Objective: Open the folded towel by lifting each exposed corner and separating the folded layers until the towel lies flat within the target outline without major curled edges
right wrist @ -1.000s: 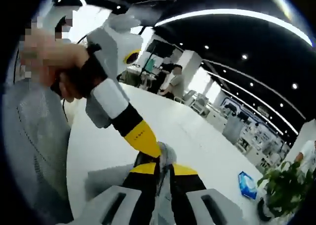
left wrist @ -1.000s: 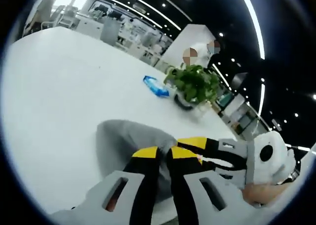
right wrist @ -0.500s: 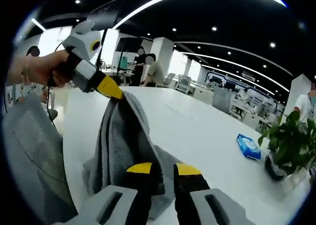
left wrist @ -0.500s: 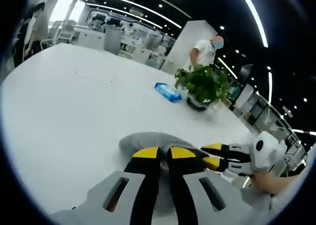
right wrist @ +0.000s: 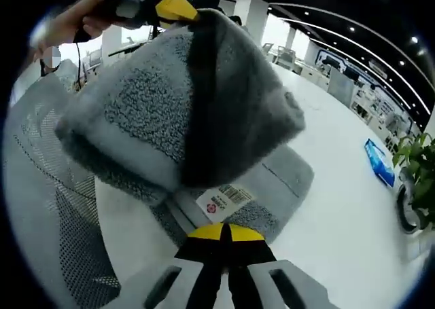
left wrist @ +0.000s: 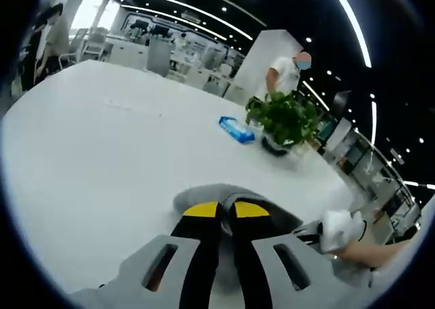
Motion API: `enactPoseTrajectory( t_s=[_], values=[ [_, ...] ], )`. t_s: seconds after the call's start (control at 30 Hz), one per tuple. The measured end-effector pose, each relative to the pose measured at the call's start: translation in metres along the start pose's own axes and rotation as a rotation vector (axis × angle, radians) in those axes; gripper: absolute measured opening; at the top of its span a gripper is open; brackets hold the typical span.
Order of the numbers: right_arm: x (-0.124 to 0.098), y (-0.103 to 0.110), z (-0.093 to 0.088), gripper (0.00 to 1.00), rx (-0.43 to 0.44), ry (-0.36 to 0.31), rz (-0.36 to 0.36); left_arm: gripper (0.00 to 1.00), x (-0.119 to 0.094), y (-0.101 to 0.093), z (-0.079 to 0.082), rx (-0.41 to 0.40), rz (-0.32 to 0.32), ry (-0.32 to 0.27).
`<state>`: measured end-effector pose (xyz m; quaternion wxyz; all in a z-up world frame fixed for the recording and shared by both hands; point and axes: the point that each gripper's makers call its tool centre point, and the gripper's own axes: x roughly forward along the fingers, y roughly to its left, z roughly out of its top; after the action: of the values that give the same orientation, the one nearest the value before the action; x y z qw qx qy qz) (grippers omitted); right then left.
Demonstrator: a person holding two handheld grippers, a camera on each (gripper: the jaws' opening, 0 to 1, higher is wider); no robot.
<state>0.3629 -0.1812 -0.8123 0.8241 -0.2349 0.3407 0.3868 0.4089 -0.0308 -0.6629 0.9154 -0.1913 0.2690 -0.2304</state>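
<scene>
Clearly both grippers are pinching the grey towel: the right gripper (right wrist: 225, 235) is clamping an edge beside its label (right wrist: 222, 200), and the left gripper (left wrist: 225, 211) is gripping another part. Beyond, the white table (left wrist: 102, 146) is carrying a blue packet (left wrist: 236, 129) and a potted plant (left wrist: 285, 119).

towel tag (right wrist: 224, 202) | barcode, red mark | print too small to read

A broad white counter (left wrist: 102, 153) carries a flat blue plastic packet (left wrist: 236, 129) near a leafy green potted plant (left wrist: 285, 119). A person in a white shirt (left wrist: 284, 75) stands behind it. A grey mesh chair (right wrist: 41, 207) sits beside the counter.
</scene>
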Motion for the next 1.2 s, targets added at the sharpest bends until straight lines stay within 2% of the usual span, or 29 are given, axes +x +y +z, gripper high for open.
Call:
enactPoseTrajectory(
  t_s=[0.07, 0.33, 0.4, 0.57, 1.2],
  values=[
    [-0.001, -0.001, -0.001, 0.00, 0.056, -0.017, 0.010, 0.05, -0.001, 0.002, 0.001, -0.001, 0.001, 0.000],
    [-0.003, -0.005, -0.003, 0.00, 0.081, -0.015, 0.003, 0.05, -0.005, 0.004, 0.004, 0.017, 0.005, 0.007],
    [-0.006, -0.011, -0.008, 0.00, 0.137, -0.013, -0.011, 0.05, -0.006, 0.005, 0.004, 0.022, 0.005, 0.008],
    [-0.013, -0.024, -0.018, 0.00, 0.185, 0.003, -0.040, 0.05, -0.007, 0.006, 0.005, 0.031, 0.007, 0.005],
    [-0.030, -0.056, -0.046, 0.00, 0.323, 0.033, -0.135, 0.04, -0.014, 0.023, -0.005, 0.031, 0.036, 0.046]
  ],
)
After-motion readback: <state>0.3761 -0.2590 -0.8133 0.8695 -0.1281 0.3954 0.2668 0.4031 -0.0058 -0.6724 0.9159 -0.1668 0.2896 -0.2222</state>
